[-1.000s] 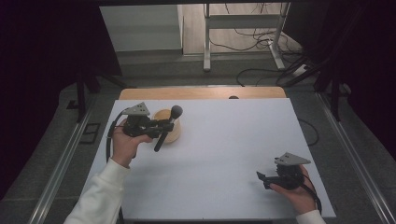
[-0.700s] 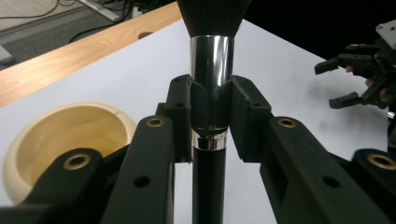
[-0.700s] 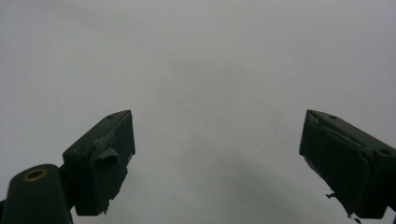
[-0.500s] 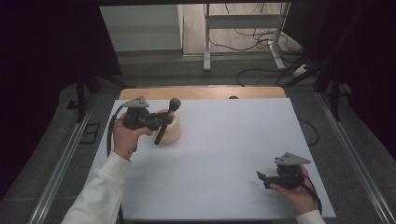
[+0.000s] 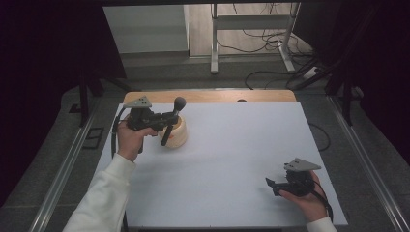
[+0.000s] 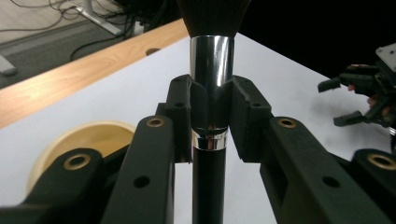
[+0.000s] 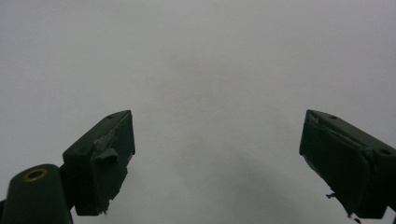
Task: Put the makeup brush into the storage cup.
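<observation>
My left gripper (image 5: 167, 120) is shut on a black makeup brush (image 5: 172, 121) with a chrome ferrule (image 6: 211, 60), held upright above a cream round pot (image 5: 178, 134) at the table's back left. In the left gripper view the jaws clamp the ferrule and handle, with the pot's rim (image 6: 84, 137) below at the left. The brush's dark bristle head (image 5: 180, 102) points up and away. My right gripper (image 5: 271, 184) rests low at the table's front right, open, with nothing between its fingers (image 7: 100, 161). It also appears far off in the left gripper view (image 6: 348, 100).
The white tabletop (image 5: 232, 150) stretches between the two grippers. A wooden strip (image 5: 212, 95) runs along the far edge. Beyond it lie a grey floor, a metal stand (image 5: 251, 29) and loose cables (image 5: 290, 72).
The left gripper has carried the brush a little farther back and left over the pot and turned it more upright. The right gripper has not moved.
</observation>
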The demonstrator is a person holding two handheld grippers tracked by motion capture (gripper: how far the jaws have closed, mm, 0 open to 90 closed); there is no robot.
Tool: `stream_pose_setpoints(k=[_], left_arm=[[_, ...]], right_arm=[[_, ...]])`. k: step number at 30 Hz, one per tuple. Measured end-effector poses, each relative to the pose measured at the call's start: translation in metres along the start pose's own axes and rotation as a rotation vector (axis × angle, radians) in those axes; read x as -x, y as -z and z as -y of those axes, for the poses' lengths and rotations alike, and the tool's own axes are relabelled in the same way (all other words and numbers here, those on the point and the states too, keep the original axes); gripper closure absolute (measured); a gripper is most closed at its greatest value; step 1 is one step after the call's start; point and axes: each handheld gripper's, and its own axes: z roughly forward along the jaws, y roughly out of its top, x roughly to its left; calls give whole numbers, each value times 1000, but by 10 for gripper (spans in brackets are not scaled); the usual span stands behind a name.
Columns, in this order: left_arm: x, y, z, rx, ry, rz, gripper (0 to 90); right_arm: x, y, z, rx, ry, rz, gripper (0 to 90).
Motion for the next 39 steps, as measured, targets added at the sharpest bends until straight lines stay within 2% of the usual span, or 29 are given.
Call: stream_pose_setpoints(k=[4,9,29,39], left_arm=[[-3,-1,-4,21,-5,1,714],[-5,-4,-8,17,-11,-9,714],[-22,-11,-14,26,47,-26,713],[-29,-18,-23,35,48,-61,713]], right_arm=[[0,0,0,-2,6,-1,110],[0,0,0,1,0,0,110],[1,0,0,1,1,1,110],[2,1,0,3,-3,1,110]])
